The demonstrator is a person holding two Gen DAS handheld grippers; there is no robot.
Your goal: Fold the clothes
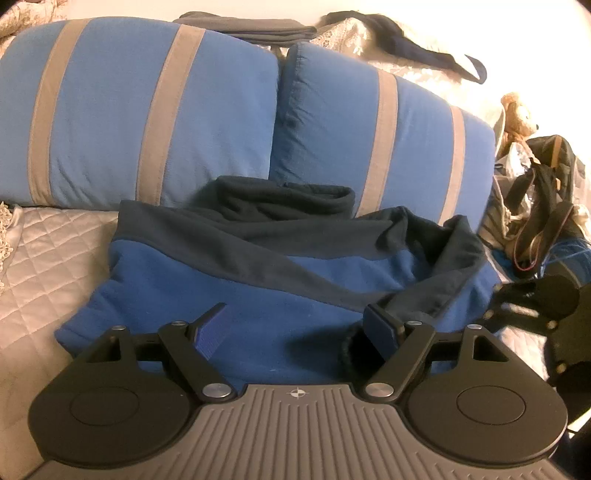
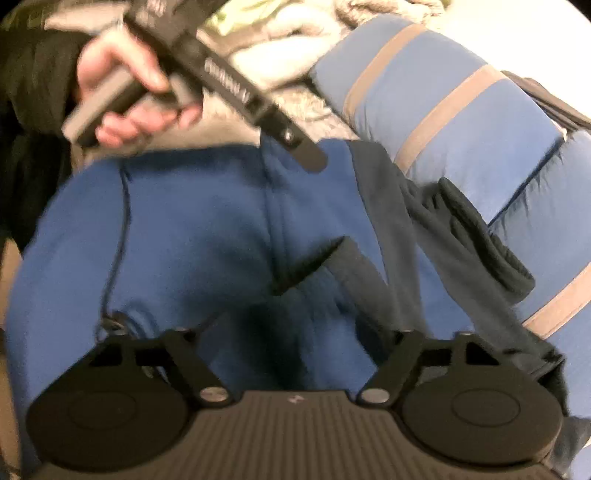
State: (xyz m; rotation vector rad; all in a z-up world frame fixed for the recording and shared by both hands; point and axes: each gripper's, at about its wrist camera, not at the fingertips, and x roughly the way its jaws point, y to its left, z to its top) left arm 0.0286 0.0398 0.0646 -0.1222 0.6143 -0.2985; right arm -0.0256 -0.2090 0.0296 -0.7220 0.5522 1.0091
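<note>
Worked on quilted bedspread [image 1: 48, 258], at the foot of two striped pillows [image 1: 147, 110]

Found left gripper [image 1: 295, 328] with jaws wide apart and empty, low over the near hem of the blue fleece top [image 1: 221, 295]. Found right gripper [image 2: 291, 339] pressed close to the same fleece; judged apart from the spread of its linkage, with the tips hidden in blurred fabric. Noted the top lying flat on the bedspread, collar toward the pillows, dark sleeve [image 1: 436, 266] drawn in across the right side of the body.

Judged as mid-fold or as a finished fold being dressed; could not settle which. Recommended for either case: gripping only at seams or edges, keeping both grippers level, and laying the cloth down without trapped creases.

Read a small crosshair mark [image 1: 295, 393] on the left gripper body. Saw white lettering [image 2: 227, 81] near the holding hand [image 2: 125, 81], too blurred to read.

Observed dark clothes [image 1: 251, 26] beyond the pillows
</note>
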